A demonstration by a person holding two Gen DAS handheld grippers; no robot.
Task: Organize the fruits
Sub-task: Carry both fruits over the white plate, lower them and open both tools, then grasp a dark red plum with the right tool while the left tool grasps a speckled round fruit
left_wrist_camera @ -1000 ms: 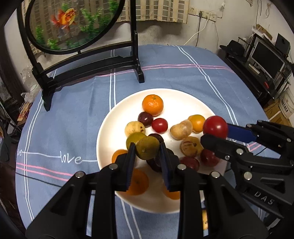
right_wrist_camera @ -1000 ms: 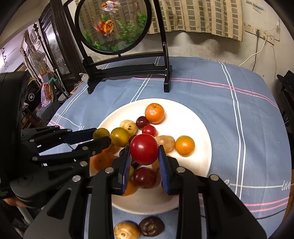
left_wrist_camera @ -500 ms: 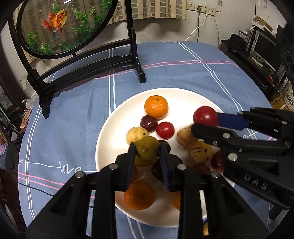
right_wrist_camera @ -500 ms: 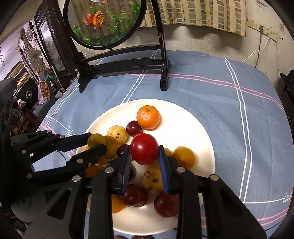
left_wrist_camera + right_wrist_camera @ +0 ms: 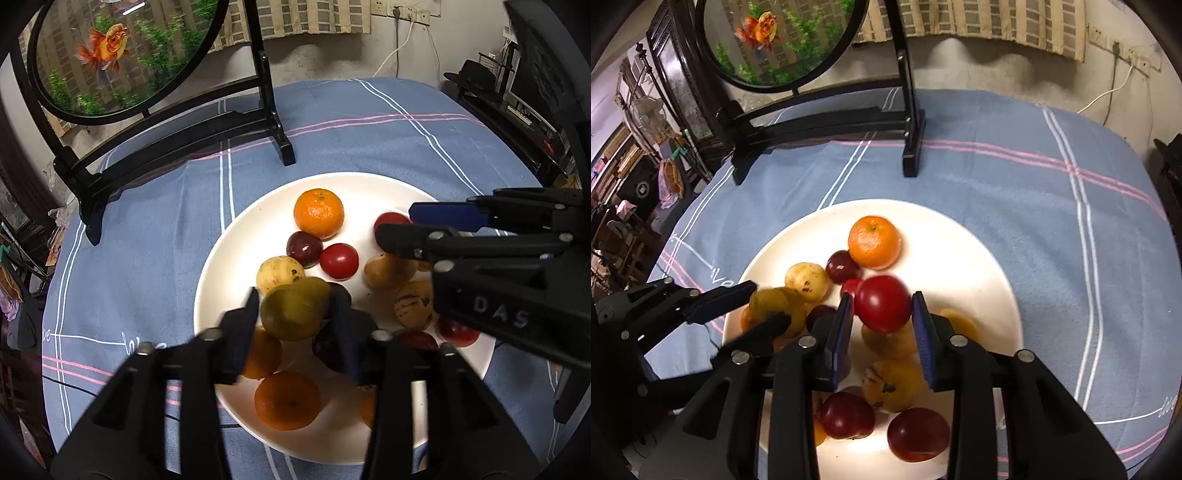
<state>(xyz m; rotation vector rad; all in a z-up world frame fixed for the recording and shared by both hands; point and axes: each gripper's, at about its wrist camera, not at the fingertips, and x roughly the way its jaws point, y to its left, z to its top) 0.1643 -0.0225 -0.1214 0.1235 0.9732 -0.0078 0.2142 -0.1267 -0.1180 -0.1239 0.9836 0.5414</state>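
Observation:
A white plate (image 5: 229,266) (image 5: 960,266) on the blue tablecloth holds several mandarins, plums, tomatoes and pale yellow fruits. My left gripper (image 5: 295,295) (image 5: 771,302) hangs over the plate's near left side. Its jaws are opening, and a yellow-green fruit (image 5: 295,314) (image 5: 775,302) sits blurred and loose between them. My right gripper (image 5: 882,297) (image 5: 395,221) hovers over the plate's middle. Its jaws are opening too, with a red tomato (image 5: 882,302) (image 5: 388,219) between the blue pads and only thin gaps at its sides.
A round goldfish screen on a black stand (image 5: 177,129) (image 5: 827,125) stands behind the plate. An orange mandarin (image 5: 318,212) (image 5: 873,242) lies at the plate's far side. Shelves and electronics (image 5: 517,110) crowd the table's right edge.
Both grippers have moved farther in over the plate. The left jaws have spread away from the yellow-green fruit. The right pads have eased slightly off the red tomato.

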